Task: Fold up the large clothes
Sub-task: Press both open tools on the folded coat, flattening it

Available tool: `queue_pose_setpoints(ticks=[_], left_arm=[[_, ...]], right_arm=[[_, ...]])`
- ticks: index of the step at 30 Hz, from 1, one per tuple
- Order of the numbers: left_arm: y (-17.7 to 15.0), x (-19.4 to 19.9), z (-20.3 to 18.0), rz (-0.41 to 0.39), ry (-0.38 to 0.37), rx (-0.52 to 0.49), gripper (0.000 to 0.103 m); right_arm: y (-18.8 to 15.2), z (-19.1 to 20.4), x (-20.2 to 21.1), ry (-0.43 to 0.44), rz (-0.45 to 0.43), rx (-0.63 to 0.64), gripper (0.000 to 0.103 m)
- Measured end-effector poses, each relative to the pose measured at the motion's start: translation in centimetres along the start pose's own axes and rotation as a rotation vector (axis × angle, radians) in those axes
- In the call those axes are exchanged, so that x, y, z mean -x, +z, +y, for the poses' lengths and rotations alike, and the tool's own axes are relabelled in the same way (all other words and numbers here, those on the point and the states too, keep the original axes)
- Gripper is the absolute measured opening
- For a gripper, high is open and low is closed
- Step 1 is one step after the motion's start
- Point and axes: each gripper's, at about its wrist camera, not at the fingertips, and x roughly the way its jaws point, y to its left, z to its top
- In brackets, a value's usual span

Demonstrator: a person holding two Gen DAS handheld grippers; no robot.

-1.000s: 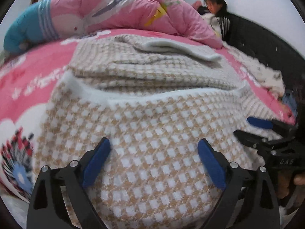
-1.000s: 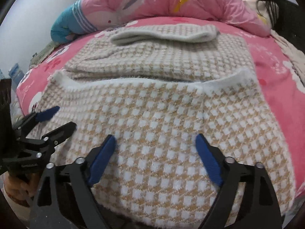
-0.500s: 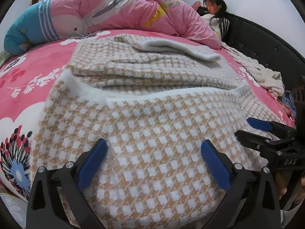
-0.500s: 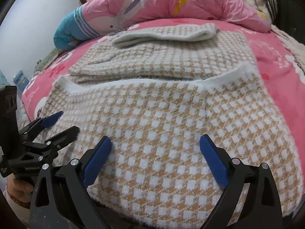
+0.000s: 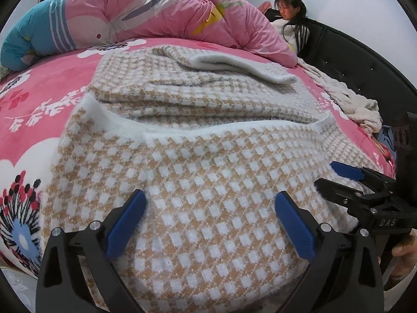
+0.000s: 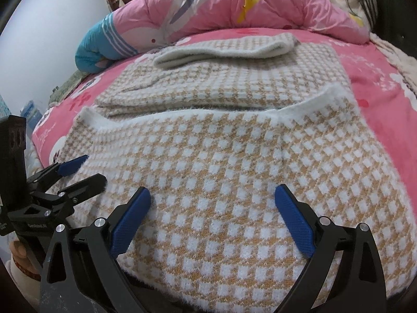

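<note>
A large tan-and-white checked knit garment point(image 5: 208, 172) lies partly folded on a pink bed; it also shows in the right wrist view point(image 6: 216, 161). A white-trimmed folded edge runs across its middle, and a grey-white folded part point(image 5: 234, 65) lies at the far end. My left gripper point(image 5: 209, 219) is open, its blue pads just above the garment's near part, holding nothing. My right gripper point(image 6: 212, 214) is open over the garment's near edge and empty. Each gripper shows in the other's view, the right point(image 5: 338, 177) and the left point(image 6: 80, 172).
A rolled pink and blue quilt point(image 5: 146, 18) lies across the far side of the bed. A person point(image 5: 289, 20) sits at the far right against a black headboard point(image 5: 365, 67). A cream blanket point(image 5: 349, 99) lies along the right edge. The pink floral sheet point(image 5: 39, 109) shows at left.
Both grippers have drawn back slightly toward the bed's near edge and stay open. The garment has not moved.
</note>
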Motion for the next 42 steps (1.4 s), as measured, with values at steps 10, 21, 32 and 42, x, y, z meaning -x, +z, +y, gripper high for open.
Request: queue_pose_setpoints(ticks=[10, 21, 32, 42], left_arm=[[0.0, 0.3, 1.1, -0.006, -0.046, 0.034, 0.098], [0.1, -0.3, -0.6, 0.037, 0.049, -0.029, 0.098], [1.7, 0.9, -2.6, 0.01, 0.148, -0.081, 0.098], [1.7, -1.5, -1.8, 0.084, 0.166, 0.032, 0.099]], right_arm=[[0.5, 0.7, -0.9, -0.015, 0.01, 0.013, 0.092], [-2.3, -0.5, 2.0, -0.1, -0.033, 0.029, 0.093], [-3.4, -1.8, 0.1, -0.124, 0.012, -0.002, 0.094], [-4.4, -3.0, -3.2, -0.208, 0.074, -0.034, 0.095]])
